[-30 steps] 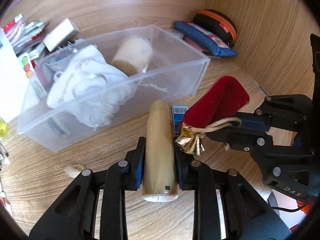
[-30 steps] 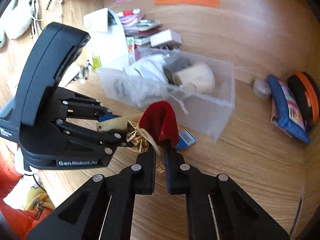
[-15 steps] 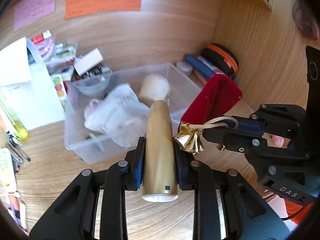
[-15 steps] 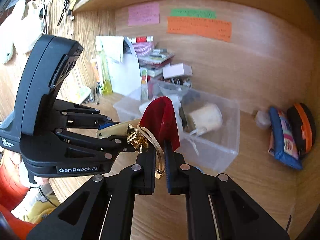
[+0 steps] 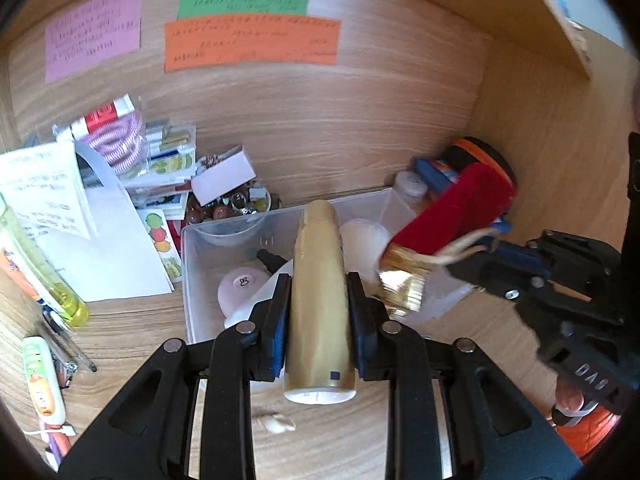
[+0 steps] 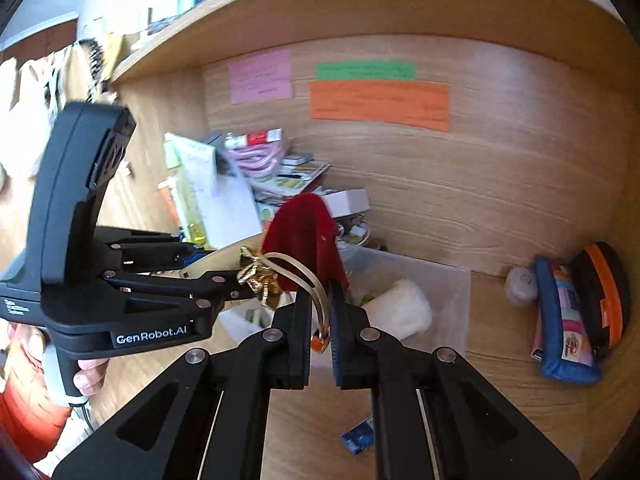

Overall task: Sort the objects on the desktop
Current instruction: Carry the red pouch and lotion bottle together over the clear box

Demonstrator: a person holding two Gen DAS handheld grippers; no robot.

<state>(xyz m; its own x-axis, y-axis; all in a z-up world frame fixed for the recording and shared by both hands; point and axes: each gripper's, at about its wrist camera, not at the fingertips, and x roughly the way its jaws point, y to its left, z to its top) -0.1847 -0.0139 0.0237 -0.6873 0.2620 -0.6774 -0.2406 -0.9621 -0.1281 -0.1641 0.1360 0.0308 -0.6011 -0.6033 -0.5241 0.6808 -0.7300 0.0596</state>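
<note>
A clear plastic bin [image 5: 192,280] sits on the wooden desk [image 5: 132,320] near its back edge. Above the bin, the left gripper [image 5: 319,296] clamps a gold bottle [image 5: 320,304]. Beside it, the right gripper [image 6: 320,312] is pinched tight on a red drawstring pouch [image 6: 306,224].

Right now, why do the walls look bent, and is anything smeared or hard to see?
Left wrist view: the fisheye lens bows the wooden wall, and the gold trim on the red pouch is smeared. Right wrist view: same bowing, dark corners, and blurred papers on the left.
</note>
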